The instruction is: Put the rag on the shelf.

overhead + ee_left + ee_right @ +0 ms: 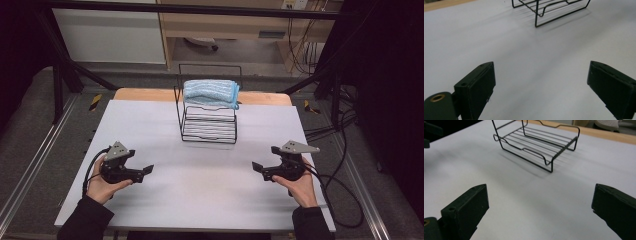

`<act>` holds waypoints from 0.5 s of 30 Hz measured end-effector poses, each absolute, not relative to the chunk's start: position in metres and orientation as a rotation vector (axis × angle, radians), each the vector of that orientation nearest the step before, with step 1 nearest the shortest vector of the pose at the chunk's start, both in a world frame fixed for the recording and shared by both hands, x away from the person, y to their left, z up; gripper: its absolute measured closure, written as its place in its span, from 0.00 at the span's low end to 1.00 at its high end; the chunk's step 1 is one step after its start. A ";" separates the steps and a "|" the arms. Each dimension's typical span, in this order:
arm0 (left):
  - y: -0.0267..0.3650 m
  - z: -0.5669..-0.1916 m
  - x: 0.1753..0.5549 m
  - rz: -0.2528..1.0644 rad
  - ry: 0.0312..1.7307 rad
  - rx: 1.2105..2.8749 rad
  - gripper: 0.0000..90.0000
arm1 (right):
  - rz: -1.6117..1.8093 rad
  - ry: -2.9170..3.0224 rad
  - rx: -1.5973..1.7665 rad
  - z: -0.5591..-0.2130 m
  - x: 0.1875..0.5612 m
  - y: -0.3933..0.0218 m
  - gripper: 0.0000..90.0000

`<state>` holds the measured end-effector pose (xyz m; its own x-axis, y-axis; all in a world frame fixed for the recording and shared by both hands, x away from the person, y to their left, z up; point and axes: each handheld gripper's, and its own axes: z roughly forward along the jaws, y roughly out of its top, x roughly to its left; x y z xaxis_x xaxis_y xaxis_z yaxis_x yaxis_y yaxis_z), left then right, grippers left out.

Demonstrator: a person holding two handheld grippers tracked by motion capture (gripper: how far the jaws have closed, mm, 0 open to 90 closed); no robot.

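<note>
White tabletop (150,130) with a wooden edge strip (140,94) at the far side; light cabinet (110,35) and wooden shelf unit (225,25) beyond; black cables (345,190) at right.

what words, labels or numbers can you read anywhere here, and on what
None can be read.
The folded blue towel, the black wire rack, the white table and both claws bear no print.
The plate on the far wooden cabinet is too blurred to tell.

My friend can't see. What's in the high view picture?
A black wire rack stands mid-table with a folded blue towel on its top shelf. Nearer, on the white table, the left gripper and right gripper rest open, pointing inward.
</note>
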<state>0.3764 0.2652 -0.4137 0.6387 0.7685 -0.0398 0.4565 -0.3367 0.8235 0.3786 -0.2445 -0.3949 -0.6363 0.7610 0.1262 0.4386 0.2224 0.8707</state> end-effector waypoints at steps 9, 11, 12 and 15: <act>0.276 -0.436 0.370 0.437 0.971 2.008 0.09 | 1.345 2.198 1.160 -0.428 0.369 -0.261 0.01; 0.277 -0.439 0.369 0.439 0.966 2.008 0.09 | 1.349 2.188 1.167 -0.432 0.366 -0.265 0.01; 0.278 -0.441 0.368 0.435 0.965 2.006 0.09 | 1.354 2.187 1.172 -0.433 0.365 -0.267 0.01; 0.280 -0.444 0.365 0.445 0.950 2.018 0.09 | 1.363 2.191 1.176 -0.437 0.361 -0.271 0.01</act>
